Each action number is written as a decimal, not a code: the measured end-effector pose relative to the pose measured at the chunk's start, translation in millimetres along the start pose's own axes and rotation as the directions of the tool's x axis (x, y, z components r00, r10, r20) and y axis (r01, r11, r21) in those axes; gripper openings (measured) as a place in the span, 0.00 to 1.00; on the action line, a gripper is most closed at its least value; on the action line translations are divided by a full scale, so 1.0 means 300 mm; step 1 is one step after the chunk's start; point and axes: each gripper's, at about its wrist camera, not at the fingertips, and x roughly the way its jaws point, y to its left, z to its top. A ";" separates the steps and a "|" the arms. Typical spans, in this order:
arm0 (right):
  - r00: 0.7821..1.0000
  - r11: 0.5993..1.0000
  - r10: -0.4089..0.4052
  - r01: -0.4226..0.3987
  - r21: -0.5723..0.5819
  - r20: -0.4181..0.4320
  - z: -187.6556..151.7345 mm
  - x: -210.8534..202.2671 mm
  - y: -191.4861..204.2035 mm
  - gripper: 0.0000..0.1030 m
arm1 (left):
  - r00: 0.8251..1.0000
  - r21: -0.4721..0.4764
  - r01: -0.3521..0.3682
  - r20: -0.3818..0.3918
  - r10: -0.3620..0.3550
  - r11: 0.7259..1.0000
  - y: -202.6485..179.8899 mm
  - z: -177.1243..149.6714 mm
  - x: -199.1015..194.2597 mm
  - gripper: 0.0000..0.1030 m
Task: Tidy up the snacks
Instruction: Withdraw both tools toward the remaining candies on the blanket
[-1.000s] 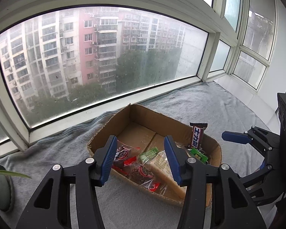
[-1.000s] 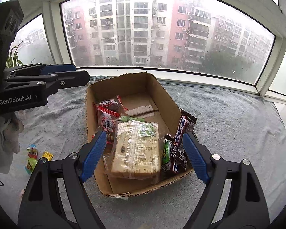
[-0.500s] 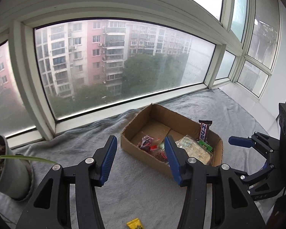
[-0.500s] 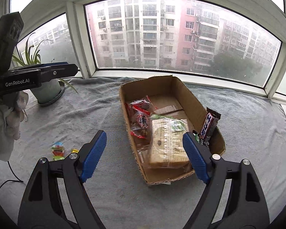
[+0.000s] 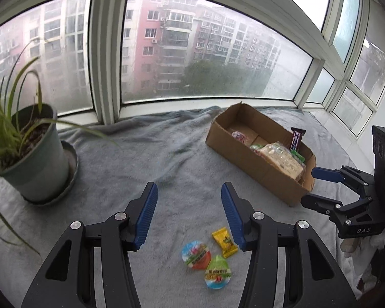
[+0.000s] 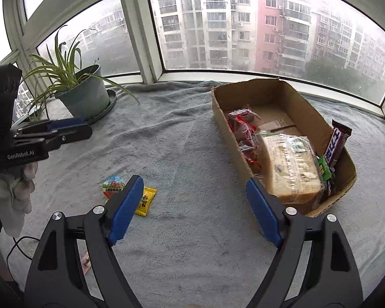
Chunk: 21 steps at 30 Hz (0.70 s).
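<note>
A cardboard box point(image 5: 246, 165) point(image 6: 308, 107) on the grey blanket holds a wrapped cracker pack point(image 6: 291, 165), red-wrapped snacks point(image 6: 243, 133) and an upright chocolate bar point(image 6: 336, 145). Three loose snacks lie on the blanket: a yellow candy point(image 5: 224, 241) point(image 6: 145, 201) and two jelly cups point(image 5: 196, 254) point(image 5: 217, 275); one jelly cup point(image 6: 113, 185) also shows in the right wrist view. My left gripper point(image 5: 188, 205) hovers open just above and behind them, empty. My right gripper point(image 6: 192, 205) is open and empty between the loose snacks and the box.
A potted plant point(image 5: 29, 154) point(image 6: 84, 97) in a saucer stands at the left by the window frame point(image 5: 105, 51). A gloved hand point(image 6: 11, 190) holds the left gripper. A cable point(image 6: 18, 246) and a small pink wrapper point(image 6: 86, 261) lie near the blanket's front edge.
Both grippers have swung left, away from over the box. The plant and the loose snacks have come into view; the box now lies to the right. Jaw openings look unchanged.
</note>
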 end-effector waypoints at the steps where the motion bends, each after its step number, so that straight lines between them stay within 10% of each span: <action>1: 1.000 1.000 0.004 -0.004 0.004 -0.008 -0.005 0.015 0.009 0.82 | 1.000 -0.014 0.002 -0.014 -0.002 1.000 0.014 -0.029 0.004 0.49; 12: 0.996 0.999 0.033 -0.031 0.027 -0.084 -0.064 0.164 0.086 0.81 | 0.994 -0.110 0.008 -0.109 -0.020 0.994 0.055 -0.197 0.107 0.49; 21: 0.984 0.997 0.067 -0.062 0.036 -0.162 -0.097 0.256 0.119 0.52 | 0.992 -0.085 0.006 -0.127 -0.017 0.996 0.039 -0.234 0.138 0.49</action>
